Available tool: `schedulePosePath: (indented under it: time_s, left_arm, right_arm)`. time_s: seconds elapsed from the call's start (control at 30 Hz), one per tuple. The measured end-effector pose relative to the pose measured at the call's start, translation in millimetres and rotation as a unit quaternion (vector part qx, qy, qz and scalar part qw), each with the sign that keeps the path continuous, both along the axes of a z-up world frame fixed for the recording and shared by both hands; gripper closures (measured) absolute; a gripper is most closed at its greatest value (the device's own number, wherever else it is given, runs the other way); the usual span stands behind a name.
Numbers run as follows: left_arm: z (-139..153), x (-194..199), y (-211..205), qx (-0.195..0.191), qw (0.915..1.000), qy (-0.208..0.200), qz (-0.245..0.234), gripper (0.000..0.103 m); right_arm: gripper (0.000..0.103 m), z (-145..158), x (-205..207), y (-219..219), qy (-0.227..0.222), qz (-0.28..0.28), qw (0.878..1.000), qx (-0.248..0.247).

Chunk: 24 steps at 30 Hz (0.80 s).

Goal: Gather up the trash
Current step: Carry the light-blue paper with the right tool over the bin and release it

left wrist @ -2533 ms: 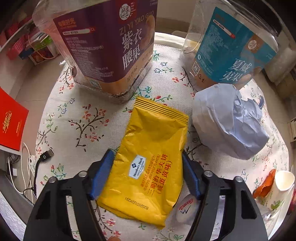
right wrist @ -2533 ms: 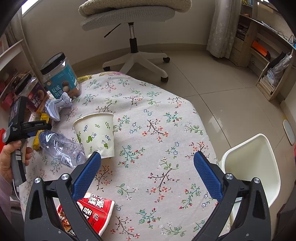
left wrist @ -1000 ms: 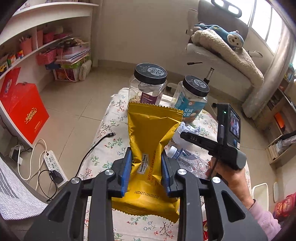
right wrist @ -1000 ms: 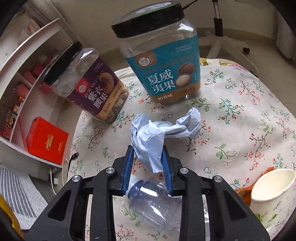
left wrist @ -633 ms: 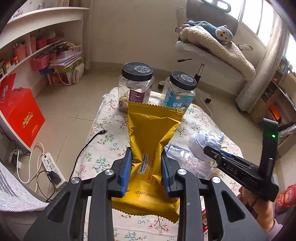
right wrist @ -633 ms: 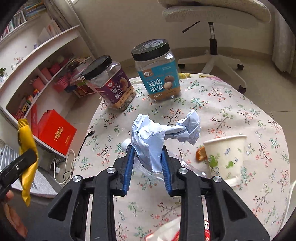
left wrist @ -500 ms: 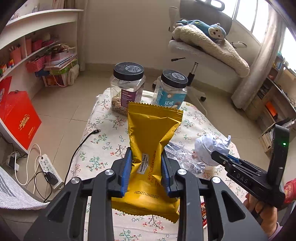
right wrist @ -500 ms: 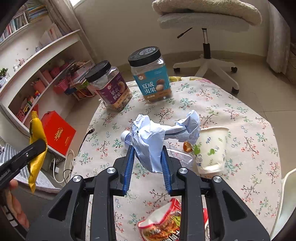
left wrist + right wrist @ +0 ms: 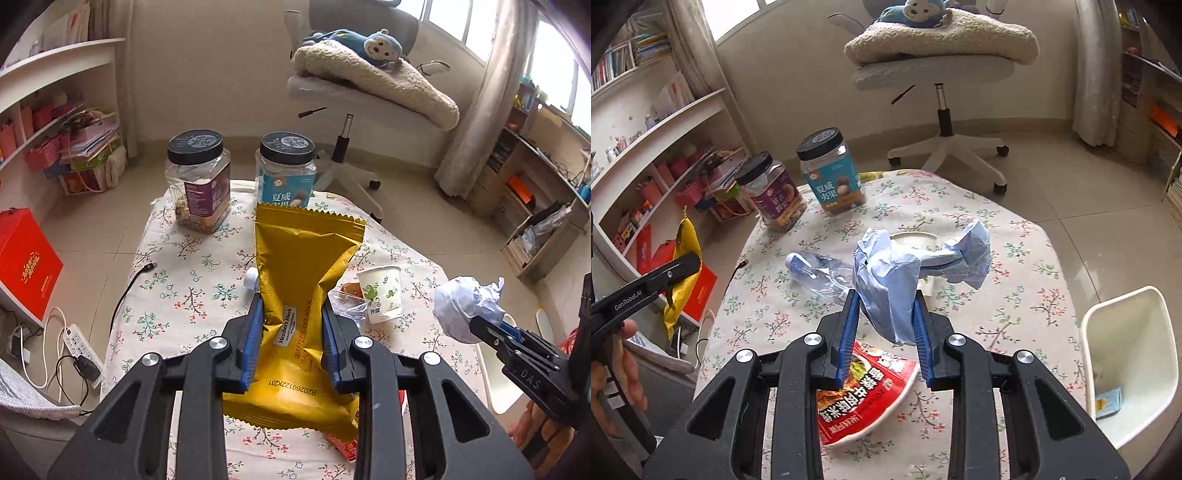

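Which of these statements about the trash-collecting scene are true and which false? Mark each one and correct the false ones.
1. The left gripper grips a yellow snack packet. True.
2. The right gripper is empty. False: it is clamped on crumpled blue paper.
3. Both jars, purple-label jar and blue-label jar, have their black lids on. True.
4. The crushed plastic bottle is in the white bin. False: it lies on the table.
5. The paper cup lies on the floor. False: it stands on the table.

Both wrist cameras look steeply down from above the near edge of the floral table (image 9: 177, 266), sharing it.
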<state>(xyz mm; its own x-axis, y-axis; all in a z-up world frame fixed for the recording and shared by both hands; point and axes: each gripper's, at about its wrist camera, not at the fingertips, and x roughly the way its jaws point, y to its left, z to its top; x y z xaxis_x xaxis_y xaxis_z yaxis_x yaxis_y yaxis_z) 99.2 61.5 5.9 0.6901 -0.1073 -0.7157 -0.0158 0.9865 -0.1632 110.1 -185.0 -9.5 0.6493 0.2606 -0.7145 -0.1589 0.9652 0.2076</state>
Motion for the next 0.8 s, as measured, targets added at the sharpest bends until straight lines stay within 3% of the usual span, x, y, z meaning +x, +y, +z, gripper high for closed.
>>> schedulePosePath:
  time_s: [0.47,0.8]
  left_arm:
    - [-4.6,8.5,-67.0,0.017,0.9985,-0.013,-0.051,0.074]
    - [-8.5,12.5,-128.2,0.016,0.9942,-0.028,-0.102,0.074]
  right_arm:
    - [0.075,7.4,-25.5,-97.1,-0.040,-0.128,0.989,-0.069]
    - [0.075,0.0,-32.9,-160.8,-0.020,-0.208,0.973,-0.098]
